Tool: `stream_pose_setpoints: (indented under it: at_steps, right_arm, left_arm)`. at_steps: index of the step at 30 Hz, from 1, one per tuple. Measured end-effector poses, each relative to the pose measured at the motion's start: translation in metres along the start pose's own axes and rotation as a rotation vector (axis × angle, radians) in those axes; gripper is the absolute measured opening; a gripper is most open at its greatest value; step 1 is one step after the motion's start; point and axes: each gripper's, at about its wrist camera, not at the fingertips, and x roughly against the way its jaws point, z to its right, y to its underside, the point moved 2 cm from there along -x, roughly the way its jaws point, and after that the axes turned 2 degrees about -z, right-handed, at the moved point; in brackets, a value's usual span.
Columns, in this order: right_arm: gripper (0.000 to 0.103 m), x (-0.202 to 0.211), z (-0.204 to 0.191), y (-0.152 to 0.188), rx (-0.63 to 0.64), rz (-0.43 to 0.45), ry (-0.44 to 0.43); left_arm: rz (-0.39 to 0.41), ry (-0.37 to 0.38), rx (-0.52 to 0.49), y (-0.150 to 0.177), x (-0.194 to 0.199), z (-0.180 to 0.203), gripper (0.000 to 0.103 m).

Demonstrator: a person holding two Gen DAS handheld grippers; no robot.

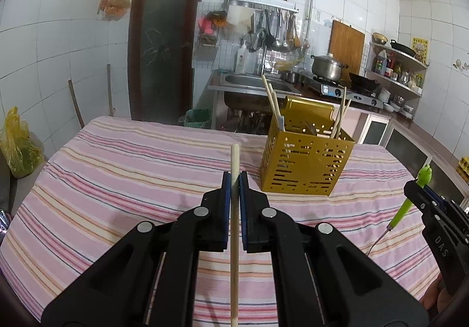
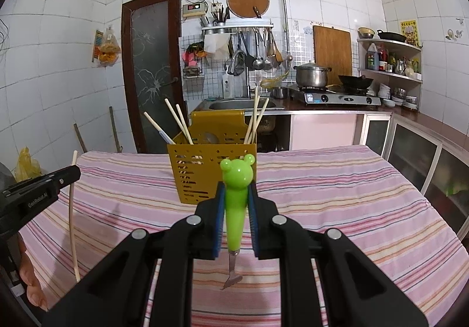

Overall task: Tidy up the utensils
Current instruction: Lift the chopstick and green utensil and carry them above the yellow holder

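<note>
Gold caddy on the striped counter (image 1: 117, 180) — both hands loaded.
The perforated caddy (image 1: 306, 163) holds chopsticks (image 2: 178, 122) at both ends; left fingers (image 1: 234, 183) pinch a chopstick (image 1: 234, 239) — right fingers (image 2: 236, 195) clamp a green bear-handled fork (image 2: 236, 195).

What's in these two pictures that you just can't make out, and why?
- Chopstick in the left claw: left wrist view, its lower end is cut off by the bottom edge.
- Gold holder: right wrist view, the green bear-handled fork and right claw hide its right front.
- Utensils lying deep inside the holder: both views, its perforated walls hide them.
- Bottle labels on the shelf: too small.
</note>
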Motion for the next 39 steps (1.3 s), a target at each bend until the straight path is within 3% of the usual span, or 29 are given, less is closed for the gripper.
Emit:
stream_pose_setpoints:
  at_steps: [14,22,28,39]
  right_arm:
    - [0.015,-0.005,0.002,-0.008,0.004,0.011,-0.002]
    - [0.015,-0.008,0.008,-0.029,0.013,0.027,0.010]
    - [0.015,-0.009,0.015,-0.063,0.018,0.067,0.036]
    - [0.015,-0.030,0.015,-0.164,0.066,0.122,0.087]
  left_arm:
    - [0.039,0.033,-0.019,-0.015,0.001,0.008,0.004]
    - [0.074,0.073,-0.017,-0.041,-0.002,0.015,0.004]
    - [0.129,0.114,-0.028,-0.077,0.003,0.026,0.004]
    - [0.272,0.225,-0.054,-0.174,-0.005,0.076,0.004]
